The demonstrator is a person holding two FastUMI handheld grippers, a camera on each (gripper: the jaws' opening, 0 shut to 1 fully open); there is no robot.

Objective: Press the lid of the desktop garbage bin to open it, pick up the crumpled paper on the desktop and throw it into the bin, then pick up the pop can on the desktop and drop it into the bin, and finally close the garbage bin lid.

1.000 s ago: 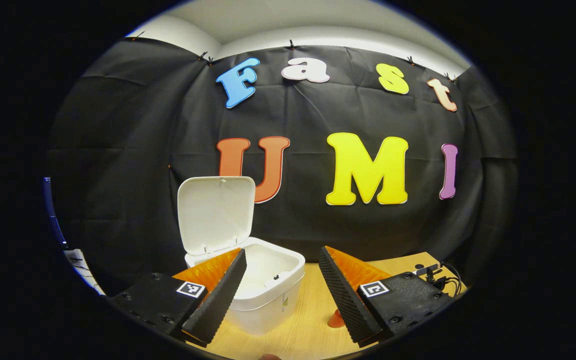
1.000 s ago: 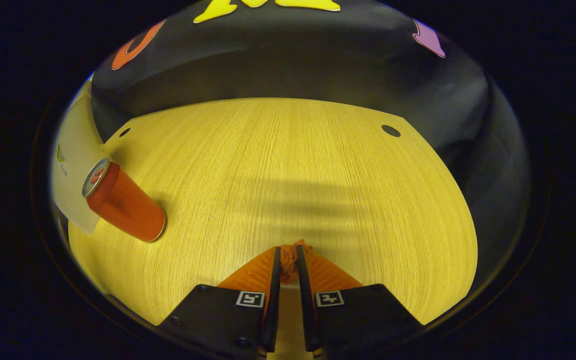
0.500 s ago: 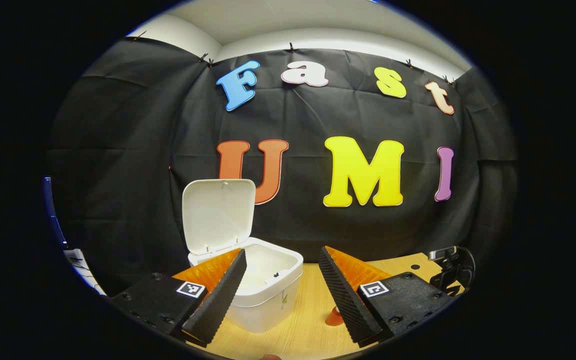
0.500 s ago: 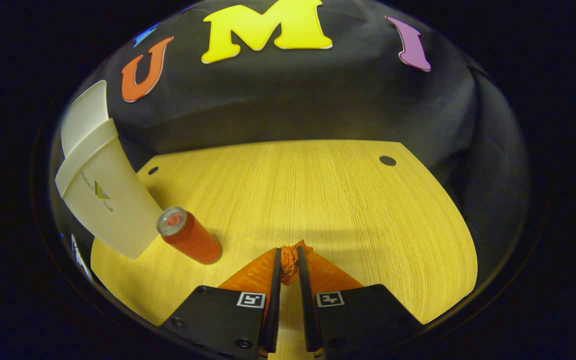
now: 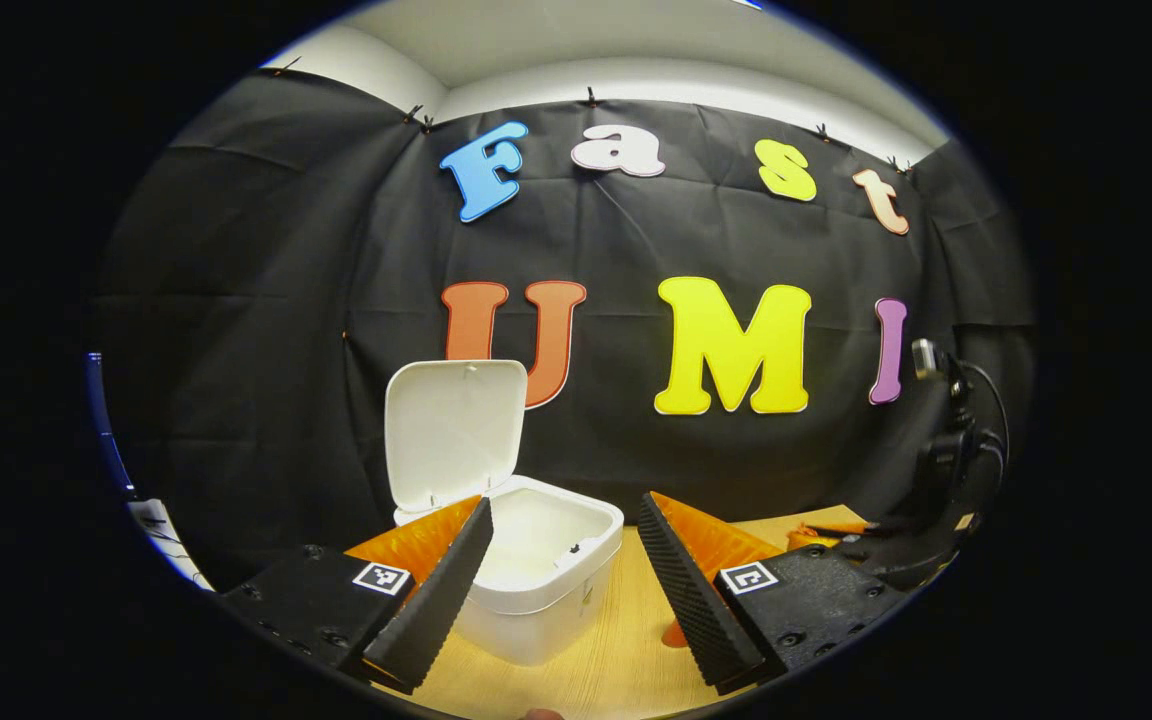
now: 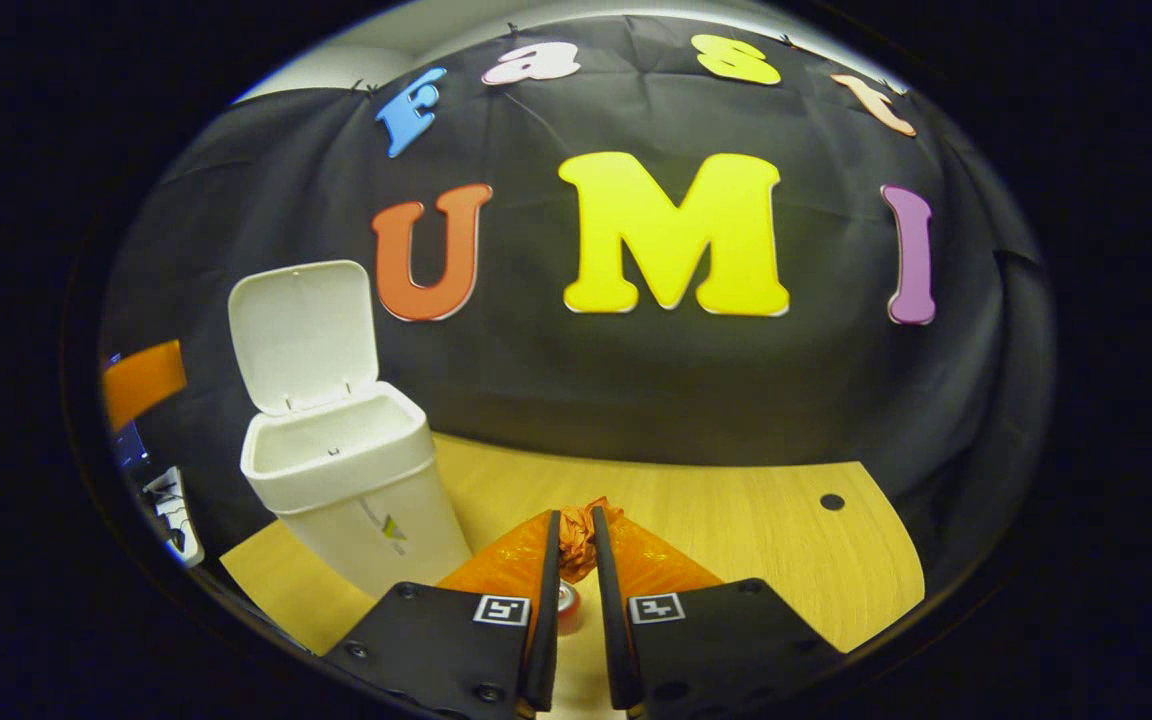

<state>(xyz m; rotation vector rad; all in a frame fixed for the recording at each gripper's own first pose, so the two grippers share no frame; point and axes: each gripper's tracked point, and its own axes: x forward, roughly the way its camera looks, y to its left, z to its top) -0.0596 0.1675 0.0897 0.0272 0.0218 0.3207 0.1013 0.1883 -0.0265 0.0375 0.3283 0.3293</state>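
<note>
Right now the crumpled paper (image 6: 578, 535) sits pinched between both fingers of the right gripper (image 6: 576, 550), held in the air above the wooden surface (image 6: 736, 540). Just below it, between the fingers, the top of the pop can (image 6: 567, 597) peeks out. The garbage bin (image 6: 351, 490) stands to the left on the surface, its lid (image 6: 304, 335) raised upright. The left gripper (image 5: 561, 560) hangs with its fingers spread wide, holding nothing, the bin (image 5: 546, 590) just ahead of it.
</note>
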